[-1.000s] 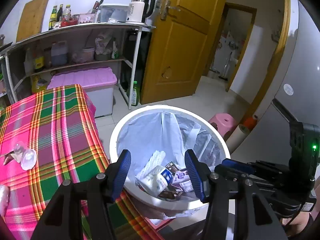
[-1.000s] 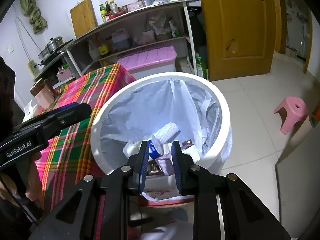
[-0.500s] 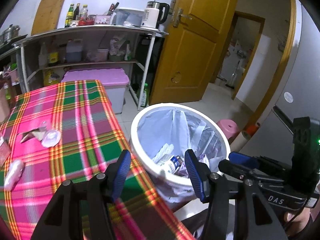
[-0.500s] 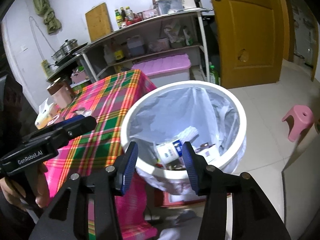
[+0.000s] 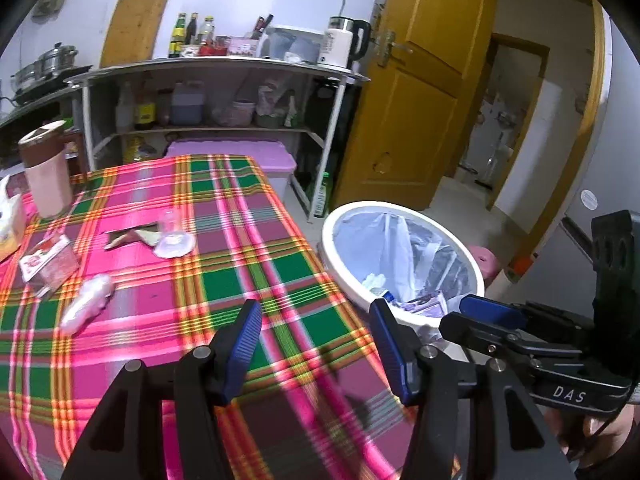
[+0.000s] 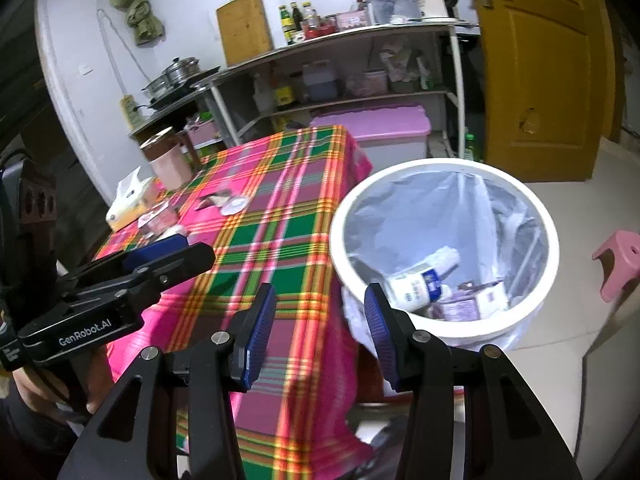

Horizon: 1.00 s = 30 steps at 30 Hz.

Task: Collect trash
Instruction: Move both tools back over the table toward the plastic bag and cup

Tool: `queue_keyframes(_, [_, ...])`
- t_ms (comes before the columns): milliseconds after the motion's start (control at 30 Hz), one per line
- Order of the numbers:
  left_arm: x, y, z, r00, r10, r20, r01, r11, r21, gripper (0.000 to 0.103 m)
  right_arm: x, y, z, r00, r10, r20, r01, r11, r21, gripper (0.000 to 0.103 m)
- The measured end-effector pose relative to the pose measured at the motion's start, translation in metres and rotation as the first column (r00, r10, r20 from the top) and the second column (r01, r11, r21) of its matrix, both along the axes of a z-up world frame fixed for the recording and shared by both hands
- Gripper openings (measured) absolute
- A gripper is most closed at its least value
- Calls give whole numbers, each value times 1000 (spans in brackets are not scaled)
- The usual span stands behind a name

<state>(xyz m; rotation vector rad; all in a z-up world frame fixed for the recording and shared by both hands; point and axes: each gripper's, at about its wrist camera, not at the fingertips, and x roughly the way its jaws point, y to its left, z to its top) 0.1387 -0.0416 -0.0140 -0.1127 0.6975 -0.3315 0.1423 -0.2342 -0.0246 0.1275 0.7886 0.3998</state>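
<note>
Lying left of left hand-held gripper [image 5: 316,344]: wrapper [image 5: 86,303].

Even indoor light, strong fisheye bending with dark corner vignette; near tablecloth [image 5: 280,380] motion-blurred, soft shadows.

Tissue box [image 5: 8,220] cut by left edge; bin [image 5: 404,216] bottom hidden by table.

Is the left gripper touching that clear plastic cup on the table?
Apart. In the left wrist view the left gripper is open and empty, with bare plaid tablecloth between its fingertips and the clear plastic cup.
</note>
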Motion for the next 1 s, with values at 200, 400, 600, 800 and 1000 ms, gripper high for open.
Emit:
queue_keyframes(200, [-12,20,1,999,43,4,-43,999,0,56,-6,23,1,999,48,-7,-48,999,2,47])
queue_keyframes(400, [-21,42,3,996,87,13,-87,996,6,56,-10,45,2,995,100,-5,-100,995,-1,47])
queue_keyframes(600, [-23,65,-1,990,139,9,-139,990,6,56,-7,62,1,991,132,-8,-132,991,-4,47])
queue_keyframes(800, [-19,86,-5,982,187,1,-187,982,13,56,1,75,1,989,149,-13,-149,989,-6,47])
queue_keyframes(1000, [-9,107,-9,973,229,-5,-229,973,31,56,14,90,2,987,161,-16,-161,987,1,47])
